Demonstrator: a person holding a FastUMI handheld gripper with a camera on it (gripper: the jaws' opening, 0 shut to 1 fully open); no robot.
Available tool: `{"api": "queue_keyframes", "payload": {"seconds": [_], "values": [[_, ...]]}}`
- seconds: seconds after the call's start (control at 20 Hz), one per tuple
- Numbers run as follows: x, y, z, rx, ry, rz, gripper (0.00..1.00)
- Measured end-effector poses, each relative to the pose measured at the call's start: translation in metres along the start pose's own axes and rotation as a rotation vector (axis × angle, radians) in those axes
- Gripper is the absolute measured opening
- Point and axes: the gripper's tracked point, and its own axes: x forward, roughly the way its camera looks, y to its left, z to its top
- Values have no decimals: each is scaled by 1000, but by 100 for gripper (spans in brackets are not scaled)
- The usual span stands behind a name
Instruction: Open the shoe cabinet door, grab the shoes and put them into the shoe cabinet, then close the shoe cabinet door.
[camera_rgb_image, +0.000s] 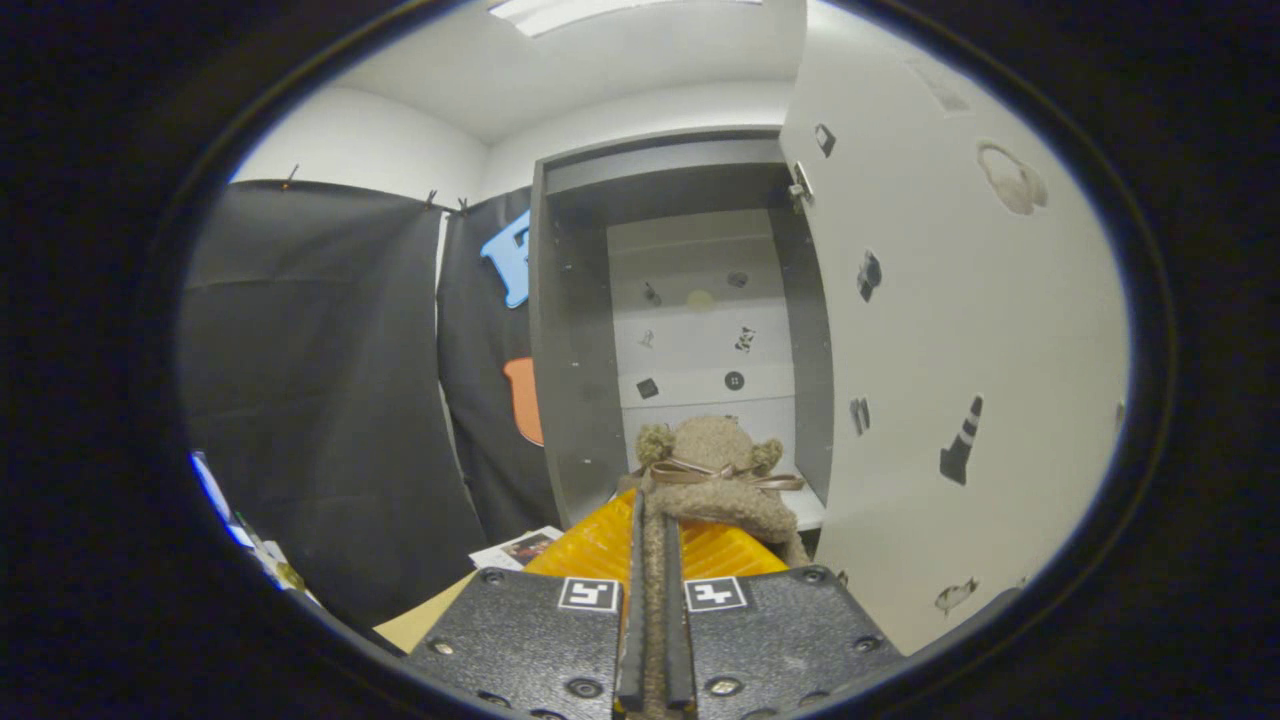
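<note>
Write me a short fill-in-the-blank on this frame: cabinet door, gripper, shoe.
1. The white sticker-covered cabinet door stands ____.
2. The gripper is shut on a fuzzy tan ____ with a ribbon bow.
3. The held item sits just in front of the grey shoe cabinet's ____ interior.

Missing words: open; shoe; white

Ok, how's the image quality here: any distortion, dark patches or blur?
Gripper view: strong fisheye bending, so the open cabinet door bulges outward; ceiling light is blown out; the upper inside of the cabinet sits in shadow; the fuzzy shoe pinched in the gripper is fairly sharp, the scene softening toward the rim.
</note>
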Motion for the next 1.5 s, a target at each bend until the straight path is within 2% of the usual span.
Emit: {"api": "queue_keyframes", "payload": {"seconds": [0.3, 0.5, 0.8, 1.05, 1.5], "values": [[73, -14, 27, -16, 7, -36, 11], [133, -29, 24, -52, 31, -38, 11], [228, -66, -14, -92, 112, -111, 11], [282, -93, -42, -114, 165, -183, 11], [354, -101, -101, -91, 234, -159, 14]]}}
